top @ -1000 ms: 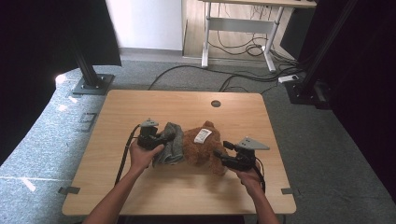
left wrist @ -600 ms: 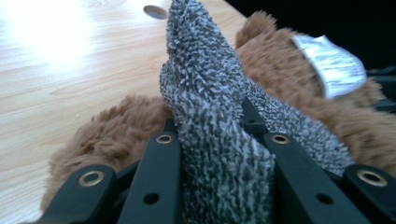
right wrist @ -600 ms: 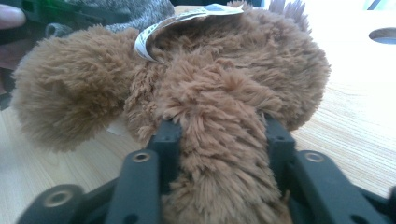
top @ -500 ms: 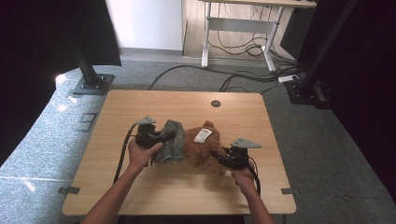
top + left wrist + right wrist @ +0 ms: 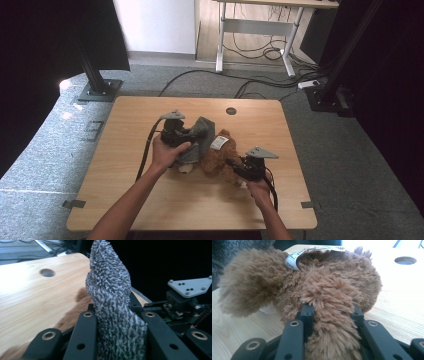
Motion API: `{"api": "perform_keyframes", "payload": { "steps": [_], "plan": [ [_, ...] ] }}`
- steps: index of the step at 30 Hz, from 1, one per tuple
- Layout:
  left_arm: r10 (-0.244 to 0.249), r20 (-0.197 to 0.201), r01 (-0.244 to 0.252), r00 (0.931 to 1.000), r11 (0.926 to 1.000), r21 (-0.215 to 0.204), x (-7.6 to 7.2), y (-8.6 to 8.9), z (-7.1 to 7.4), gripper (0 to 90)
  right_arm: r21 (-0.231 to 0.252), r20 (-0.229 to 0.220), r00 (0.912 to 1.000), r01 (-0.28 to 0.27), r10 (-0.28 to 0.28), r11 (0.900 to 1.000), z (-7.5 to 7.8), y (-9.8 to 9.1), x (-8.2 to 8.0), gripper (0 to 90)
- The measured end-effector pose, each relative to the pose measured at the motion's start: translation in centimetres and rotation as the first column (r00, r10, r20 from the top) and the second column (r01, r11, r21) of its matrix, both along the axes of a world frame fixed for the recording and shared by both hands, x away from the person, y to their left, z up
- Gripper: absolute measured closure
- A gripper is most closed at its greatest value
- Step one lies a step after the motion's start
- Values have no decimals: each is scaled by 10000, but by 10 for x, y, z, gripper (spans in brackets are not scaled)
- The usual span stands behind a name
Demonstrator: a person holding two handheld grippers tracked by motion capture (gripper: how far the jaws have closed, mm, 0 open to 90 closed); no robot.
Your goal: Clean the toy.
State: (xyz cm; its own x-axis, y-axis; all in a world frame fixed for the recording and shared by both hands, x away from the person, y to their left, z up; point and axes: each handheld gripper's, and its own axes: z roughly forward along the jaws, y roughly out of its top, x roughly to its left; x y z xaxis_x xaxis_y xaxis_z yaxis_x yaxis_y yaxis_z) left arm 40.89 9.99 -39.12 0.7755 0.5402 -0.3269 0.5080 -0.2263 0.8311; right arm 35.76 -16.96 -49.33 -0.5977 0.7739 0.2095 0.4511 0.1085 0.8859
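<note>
My left gripper [image 5: 192, 134] clamps the grey cloth [image 5: 110, 302], my right gripper [image 5: 234, 164] has just been closing on the brown plush toy [image 5: 317, 290]; pulling the cloth off remains

A wooden table [image 5: 125, 180] with a round hole [image 5: 230, 110] stands on grey carpet [image 5: 45, 150] near floor cables [image 5: 260, 85].

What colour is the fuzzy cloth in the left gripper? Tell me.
Grey flecked with white, clearest in the left gripper view: fuzzy cloth.
</note>
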Motion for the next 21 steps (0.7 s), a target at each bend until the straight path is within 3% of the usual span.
{"api": "perform_keyframes", "payload": {
  "steps": [3,7,13,16,19,21],
  "plan": [
    [-309,58,303,9995,9964,788,-1,-25,-6,750,42,-16,10000,42,-42,10000,0,0,0,666],
    [-606,-313,646,9977,9868,1483,-2,-50,-23,749,-2,10,10000,53,-53,10000,-1,0,0,667],
    [-790,-460,873,9958,9711,2221,-8,-59,-44,754,1,-50,9998,197,-197,9998,-4,-2,1,674],
    [-909,-386,976,9951,9658,2403,-13,-60,-50,759,71,-199,9994,295,-293,9995,-5,-2,1,677],
    [-1400,-423,1458,9892,9670,2087,-21,-63,-50,759,96,-229,9992,330,-328,9994,-5,-3,2,680],
    [-1549,-183,1551,9878,9631,2200,-26,-69,-49,759,100,-181,9994,312,-310,9995,-5,-2,2,681]
  ]
}}
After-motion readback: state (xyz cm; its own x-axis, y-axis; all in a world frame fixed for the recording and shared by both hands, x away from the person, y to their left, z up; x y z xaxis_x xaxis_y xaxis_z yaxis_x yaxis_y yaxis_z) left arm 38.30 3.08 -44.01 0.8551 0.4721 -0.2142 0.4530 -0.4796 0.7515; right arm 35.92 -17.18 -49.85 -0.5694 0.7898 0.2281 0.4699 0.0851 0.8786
